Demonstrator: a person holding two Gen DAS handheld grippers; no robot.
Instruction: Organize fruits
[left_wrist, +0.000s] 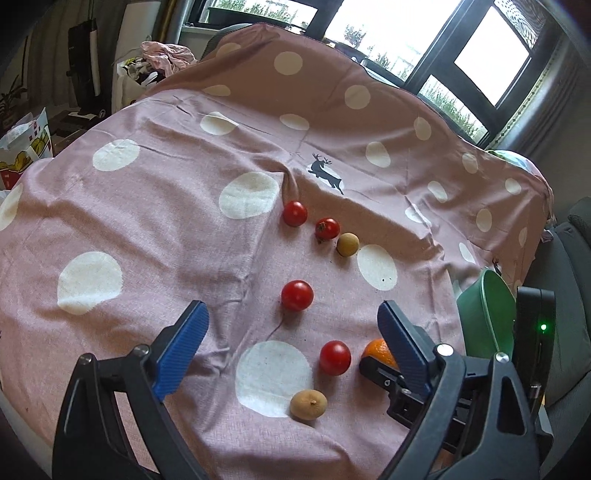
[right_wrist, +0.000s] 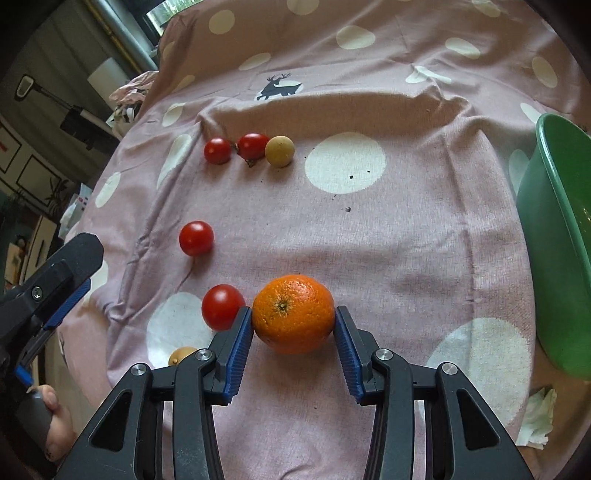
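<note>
**Orange clamped in right tool, left tool wide apart over the tabletop**

Right tool (right_wrist: 293, 321): blue pads (right_wrist: 240, 354) pressed on both sides of the orange (right_wrist: 293, 314), stem scar facing up. Seen from the right wrist: one cherry tomato (right_wrist: 221, 306) just beside the orange at 9 o'clock, touching or nearly touching the left pad. Another tomato (right_wrist: 196, 238) farther out at 10 o'clock. At 11 o'clock, well apart, a row of two tomatoes (right_wrist: 217, 150) (right_wrist: 253, 146) and a tan round fruit (right_wrist: 279, 151), the last two touching. A second tan fruit (right_wrist: 181, 356) half hidden behind the left finger. Green bowl (right_wrist: 554, 229) at 3 o'clock, tilted, at the frame edge.

Left tool (left_wrist: 291, 332): fingers spread wide, nothing between the pads, hovering above the pink spotted cloth (left_wrist: 166, 221) on the tabletop. Crumpled white tissue (right_wrist: 535, 417) at 4 o'clock of the orange.
</note>
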